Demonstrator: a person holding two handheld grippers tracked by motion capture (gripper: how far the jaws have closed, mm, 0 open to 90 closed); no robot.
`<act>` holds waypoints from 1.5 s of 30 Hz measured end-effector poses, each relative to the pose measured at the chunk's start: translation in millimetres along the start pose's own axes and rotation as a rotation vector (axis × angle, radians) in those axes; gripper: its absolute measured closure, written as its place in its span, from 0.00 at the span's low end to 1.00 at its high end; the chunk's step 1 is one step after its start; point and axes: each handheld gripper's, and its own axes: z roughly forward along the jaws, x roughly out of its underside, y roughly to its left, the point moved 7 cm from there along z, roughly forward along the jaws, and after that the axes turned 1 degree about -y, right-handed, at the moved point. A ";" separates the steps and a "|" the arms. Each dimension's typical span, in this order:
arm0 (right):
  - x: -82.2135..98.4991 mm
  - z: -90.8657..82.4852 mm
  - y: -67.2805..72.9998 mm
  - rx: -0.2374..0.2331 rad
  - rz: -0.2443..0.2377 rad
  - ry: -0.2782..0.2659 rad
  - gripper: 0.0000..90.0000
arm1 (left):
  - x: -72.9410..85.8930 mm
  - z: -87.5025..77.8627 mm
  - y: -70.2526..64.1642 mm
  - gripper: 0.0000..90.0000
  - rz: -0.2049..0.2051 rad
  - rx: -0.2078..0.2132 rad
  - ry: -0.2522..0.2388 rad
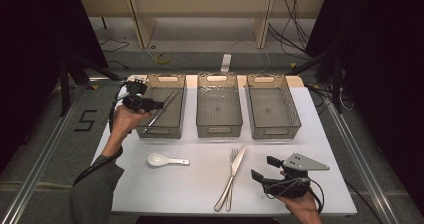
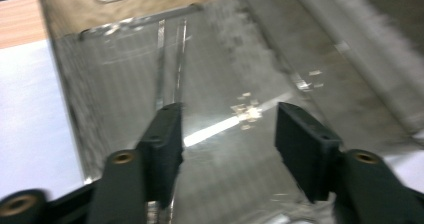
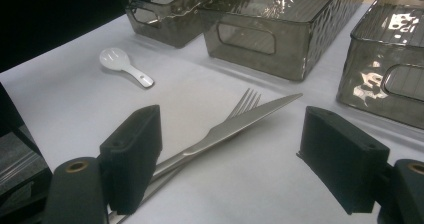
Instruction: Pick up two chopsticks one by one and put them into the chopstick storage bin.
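My left gripper [image 1: 160, 104] hangs over the left smoky plastic bin [image 1: 161, 132], jaws open and nothing between the pads. Thin metal sticks [image 1: 172, 97], maybe chopsticks, lie slantwise on the bin floor. In the left gripper view the sticks [image 2: 160, 64] run from the far wall [image 2: 70, 19] down past the left jaw, and the left gripper [image 2: 227, 129] stands apart from them. My right gripper [image 1: 262, 167] rests open near the table's front right. Just ahead of the right gripper [image 3: 230, 134], a knife [image 3: 250, 116] lies across a fork [image 3: 246, 100].
Middle bin [image 1: 219, 130] and right bin [image 1: 275, 131] stand in a row at the back with nothing in them. A white ceramic spoon [image 1: 162, 160] lies front left of the knife [image 1: 240, 158] and fork [image 1: 233, 156]. White table, dark floor and cables around it.
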 end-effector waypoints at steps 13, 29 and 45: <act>-0.6 -0.4 2.0 -0.001 -0.013 -0.003 0.28 | 36.7 -30.0 -63.1 0.26 0.210 0.143 0.070; -0.5 -1.0 1.1 0.001 -0.012 -0.003 0.28 | 58.2 -31.1 -84.1 0.22 0.301 0.151 0.127; -0.3 -2.3 -0.2 -0.005 -0.008 -0.008 0.28 | 81.1 -21.5 -95.1 0.20 0.361 0.153 0.209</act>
